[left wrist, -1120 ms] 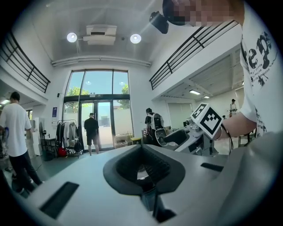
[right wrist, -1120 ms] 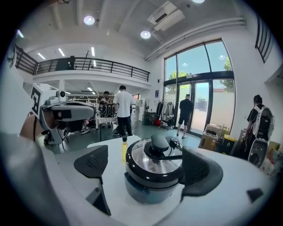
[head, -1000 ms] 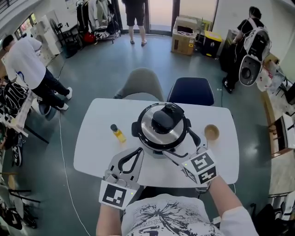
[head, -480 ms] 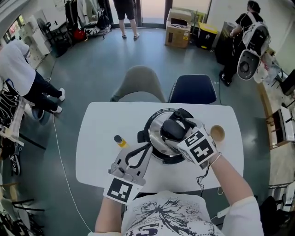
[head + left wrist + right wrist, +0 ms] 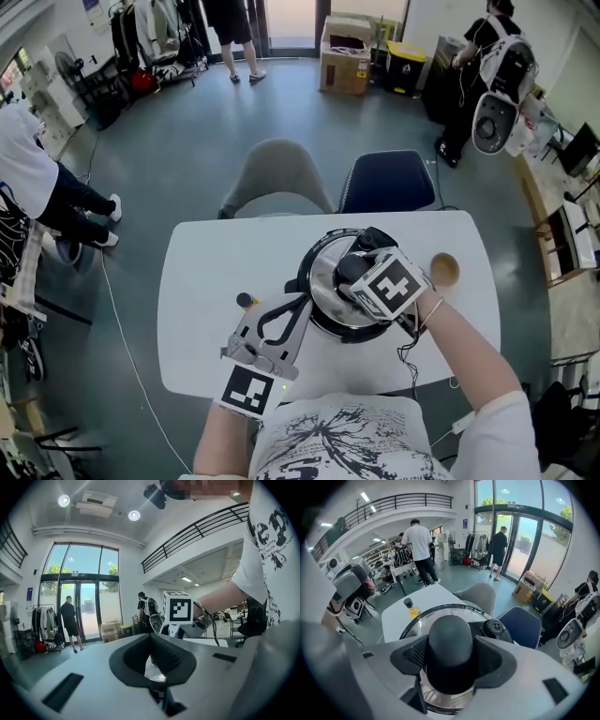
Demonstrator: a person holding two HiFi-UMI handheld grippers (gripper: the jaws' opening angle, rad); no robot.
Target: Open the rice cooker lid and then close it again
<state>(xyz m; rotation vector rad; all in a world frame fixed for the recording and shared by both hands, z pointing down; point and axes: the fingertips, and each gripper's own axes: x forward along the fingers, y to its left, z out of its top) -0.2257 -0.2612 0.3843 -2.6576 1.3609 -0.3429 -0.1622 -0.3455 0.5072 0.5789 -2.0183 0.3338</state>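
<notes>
Because the right gripper's (image 5: pixel 361 279) marker cube (image 5: pixel 386 284) sits over it, the black knob (image 5: pixel 450 644) of the rice cooker lid (image 5: pixel 323 272) cannot be seen from the head view. The right gripper view shows it plainly: the jaws are closing on the knob, and their ribbed pads (image 5: pixel 415 654) lie against both its sides. The rice cooker (image 5: pixel 314 314) stands at the middle of the white table (image 5: pixel 206 281) with its lid down, and its near edge is covered by the person's forearm.

The left gripper (image 5: pixel 302 302) has its tips together with nothing between them. It lies just beside the cooker's left flank; whether it touches is unclear. Its own view gives only a sliver of shiny metal (image 5: pixel 152 667) through the hollow between its jaws.

That gripper half hides a small yellow bottle (image 5: pixel 247 301). A wooden bowl (image 5: pixel 443 272) stands to the cooker's right. A grey chair (image 5: pixel 277 178) and a blue chair (image 5: pixel 389 183) stand behind the table.
</notes>
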